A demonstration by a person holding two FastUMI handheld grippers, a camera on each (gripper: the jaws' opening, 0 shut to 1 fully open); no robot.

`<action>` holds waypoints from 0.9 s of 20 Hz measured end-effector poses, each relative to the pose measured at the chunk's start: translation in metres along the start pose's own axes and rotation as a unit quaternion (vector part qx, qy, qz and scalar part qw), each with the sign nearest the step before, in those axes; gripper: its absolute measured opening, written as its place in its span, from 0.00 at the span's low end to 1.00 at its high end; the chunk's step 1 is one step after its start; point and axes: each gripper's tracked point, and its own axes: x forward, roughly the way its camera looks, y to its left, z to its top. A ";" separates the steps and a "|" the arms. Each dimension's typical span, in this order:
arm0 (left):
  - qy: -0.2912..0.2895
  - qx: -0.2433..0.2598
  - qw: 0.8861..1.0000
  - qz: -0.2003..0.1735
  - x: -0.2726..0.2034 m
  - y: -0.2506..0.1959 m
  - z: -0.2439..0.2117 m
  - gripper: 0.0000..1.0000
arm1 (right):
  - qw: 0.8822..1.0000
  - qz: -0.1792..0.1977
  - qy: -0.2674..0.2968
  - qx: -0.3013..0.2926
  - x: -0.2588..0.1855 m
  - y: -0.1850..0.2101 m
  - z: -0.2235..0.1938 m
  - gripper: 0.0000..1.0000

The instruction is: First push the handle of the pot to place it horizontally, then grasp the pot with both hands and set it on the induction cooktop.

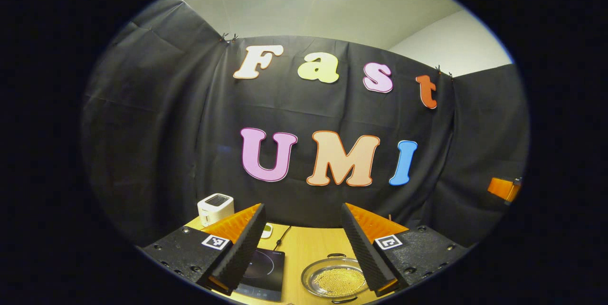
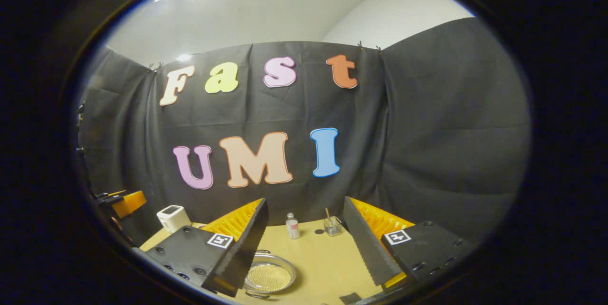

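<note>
The pot (image 1: 335, 279) is shiny metal. The induction cooktop (image 1: 262, 269) looks smooth and glossy. The table (image 2: 323, 260) is smooth, pale wood.

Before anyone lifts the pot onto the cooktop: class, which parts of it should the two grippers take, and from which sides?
Take the pot by its two small loop handles, one on the far rim, one on the near rim. They sit opposite each other, so one gripper should probably come in from each handle's side. The wide, shallow bowl looks too broad for the open jaws; the handles are thin enough.

Black cloth wall (image 1: 156, 119), white ceiling (image 1: 313, 5), wooden table (image 1: 311, 248)
</note>
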 end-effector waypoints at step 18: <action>0.013 0.009 1.000 0.026 -0.007 0.018 -0.017 0.90 | 0.998 0.004 0.037 0.046 0.014 -0.011 -0.047 0.89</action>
